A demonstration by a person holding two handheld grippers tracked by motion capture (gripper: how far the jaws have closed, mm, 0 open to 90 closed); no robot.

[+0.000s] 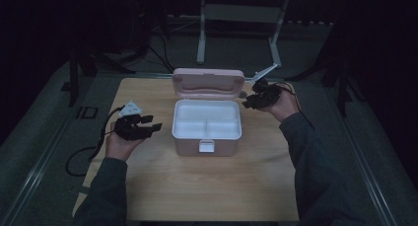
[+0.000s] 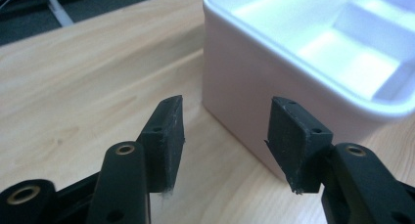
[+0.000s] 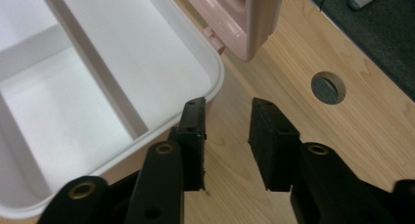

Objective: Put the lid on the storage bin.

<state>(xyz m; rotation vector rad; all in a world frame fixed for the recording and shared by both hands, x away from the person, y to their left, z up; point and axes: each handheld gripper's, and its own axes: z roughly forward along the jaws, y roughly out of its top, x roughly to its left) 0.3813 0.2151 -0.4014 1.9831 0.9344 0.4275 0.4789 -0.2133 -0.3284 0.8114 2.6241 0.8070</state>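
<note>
Box (image 1: 207, 130) mid-tabletop (image 1: 162, 196), lid (image 1: 208, 82) up, tray bare. Left claw (image 1: 154, 123) gaping, empty, beside box's left wall. Right claw (image 1: 248, 101) half-parted, empty, by back right corner. Risk: right claw bumps upright lid, slams shut or shoves box.

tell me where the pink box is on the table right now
In the high view the open pink storage box sits mid-table between the left gripper and the right gripper, its lid raised at the far side.
</note>
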